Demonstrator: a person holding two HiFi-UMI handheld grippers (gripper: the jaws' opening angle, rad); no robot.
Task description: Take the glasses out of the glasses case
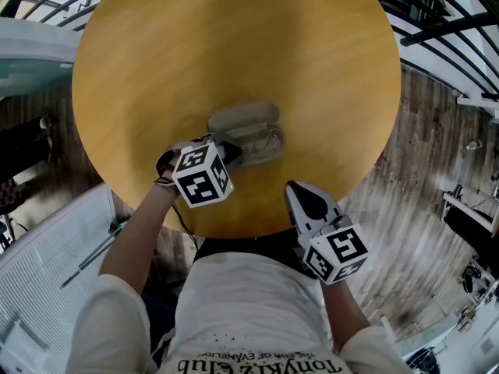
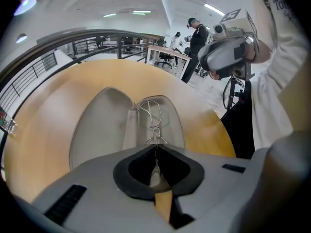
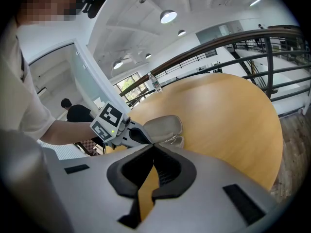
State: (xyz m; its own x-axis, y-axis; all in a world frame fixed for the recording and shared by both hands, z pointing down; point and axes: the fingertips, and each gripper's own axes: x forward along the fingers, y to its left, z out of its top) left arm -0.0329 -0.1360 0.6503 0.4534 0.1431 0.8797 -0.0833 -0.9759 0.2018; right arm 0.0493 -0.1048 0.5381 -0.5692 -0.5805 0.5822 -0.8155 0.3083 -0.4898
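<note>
An open grey glasses case (image 1: 243,121) lies in the middle of the round wooden table (image 1: 234,37). Its lid (image 2: 99,125) is folded back to the left. Thin wire-framed glasses (image 2: 149,114) rest in the case's base. My left gripper (image 2: 156,147) is at the near end of the case, shut on the near part of the wire frame. In the head view the left gripper (image 1: 228,153) touches the case's near edge. My right gripper (image 1: 295,187) hovers at the table's near edge, right of the case, shut with nothing in it. The right gripper view shows the case (image 3: 165,125) ahead of the right gripper (image 3: 154,147).
The table's near edge (image 1: 257,232) runs just in front of the person's body. A metal railing (image 1: 437,22) and wood-look floor (image 1: 405,170) surround the table. A person (image 2: 197,33) stands far off by desks.
</note>
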